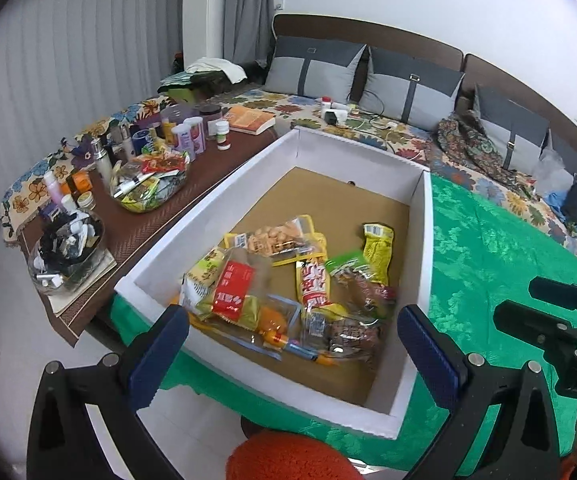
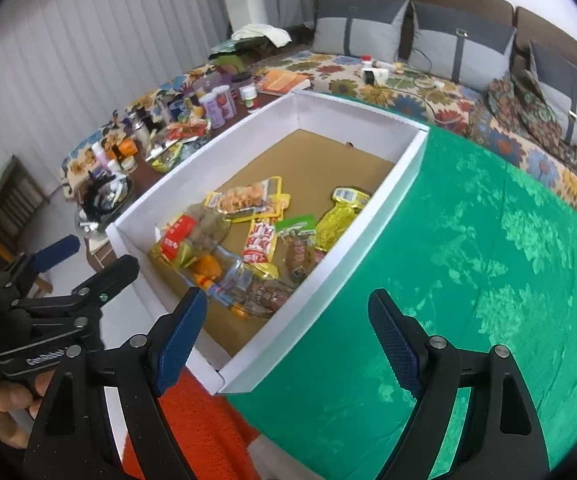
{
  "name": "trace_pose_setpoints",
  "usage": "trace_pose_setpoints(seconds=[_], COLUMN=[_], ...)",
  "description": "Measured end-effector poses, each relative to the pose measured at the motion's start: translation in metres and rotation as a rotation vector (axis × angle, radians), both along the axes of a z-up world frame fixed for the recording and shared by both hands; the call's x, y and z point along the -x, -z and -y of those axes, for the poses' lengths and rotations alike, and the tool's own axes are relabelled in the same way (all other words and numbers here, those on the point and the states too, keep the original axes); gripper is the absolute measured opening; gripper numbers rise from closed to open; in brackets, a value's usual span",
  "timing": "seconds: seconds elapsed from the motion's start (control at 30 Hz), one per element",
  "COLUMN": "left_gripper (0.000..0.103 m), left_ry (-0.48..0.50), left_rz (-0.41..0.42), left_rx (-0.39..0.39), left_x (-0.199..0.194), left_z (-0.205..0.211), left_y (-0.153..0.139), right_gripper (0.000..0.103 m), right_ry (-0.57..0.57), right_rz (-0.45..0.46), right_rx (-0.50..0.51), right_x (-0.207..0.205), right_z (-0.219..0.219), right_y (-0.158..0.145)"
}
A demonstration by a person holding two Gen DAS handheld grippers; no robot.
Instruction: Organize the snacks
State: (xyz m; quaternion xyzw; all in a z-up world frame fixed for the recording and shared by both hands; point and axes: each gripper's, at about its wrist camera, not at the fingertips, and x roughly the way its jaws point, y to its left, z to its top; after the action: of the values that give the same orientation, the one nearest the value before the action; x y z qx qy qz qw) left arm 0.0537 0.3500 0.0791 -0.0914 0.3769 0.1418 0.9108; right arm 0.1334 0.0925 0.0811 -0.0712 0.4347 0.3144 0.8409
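A white open box [image 1: 422,240] [image 2: 404,156] with a brown cardboard floor sits on the green cloth. Several snack packets lie in its near half: a red-labelled bag [image 1: 232,292] [image 2: 176,238], a yellow packet of round snacks [image 1: 276,238] [image 2: 248,198], a red-and-white packet [image 1: 314,286] [image 2: 260,242] and a yellow-green packet [image 1: 376,246] [image 2: 338,218]. My left gripper [image 1: 292,354] is open and empty above the box's near edge; it also shows in the right wrist view [image 2: 96,258]. My right gripper [image 2: 288,338] is open and empty over the box's near right corner.
A brown side table [image 1: 208,168] left of the box holds a glass bowl of snack packets [image 1: 150,184] [image 2: 176,144], bottles and jars [image 1: 192,132], and a bowl of small items [image 1: 68,252]. A sofa with grey cushions [image 1: 408,88] lies behind. An orange object [image 1: 288,456] is below the box.
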Motion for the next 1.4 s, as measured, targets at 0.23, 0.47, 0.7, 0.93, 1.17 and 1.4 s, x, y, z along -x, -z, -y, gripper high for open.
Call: trace_pose_setpoints(seconds=[0.23, 0.47, 0.7, 0.93, 1.17, 1.4], left_gripper=[0.103, 0.103, 0.103, 0.103, 0.103, 0.103], left_ry=[0.006, -0.016, -0.019, -0.094, -0.163, -0.144], left_rz=[0.005, -0.059, -0.006, 0.117, 0.123, 0.104], left_rx=[0.045, 0.102, 0.091, 0.104, -0.071, -0.178], left_x=[-0.004, -0.013, -0.004, 0.012, 0.014, 0.016], left_z=[0.005, 0.010, 0.011, -0.006, -0.008, -0.001], left_y=[-0.001, 0.012, 0.002, -0.027, -0.034, -0.024], right_gripper=[0.085, 0.085, 0.085, 0.085, 0.085, 0.085], right_ry=[0.037, 0.051, 0.051, 0.041, 0.032, 0.026], right_rz=[-0.006, -0.010, -0.003, 0.019, 0.030, 0.046], right_rx=[0.009, 0.012, 0.002, 0.003, -0.002, 0.017], right_x=[-0.001, 0.001, 0.002, 0.006, 0.007, 0.009], right_z=[0.020, 0.032, 0.034, 0.031, 0.027, 0.025], right_y=[0.002, 0.005, -0.001, -0.008, -0.014, -0.017])
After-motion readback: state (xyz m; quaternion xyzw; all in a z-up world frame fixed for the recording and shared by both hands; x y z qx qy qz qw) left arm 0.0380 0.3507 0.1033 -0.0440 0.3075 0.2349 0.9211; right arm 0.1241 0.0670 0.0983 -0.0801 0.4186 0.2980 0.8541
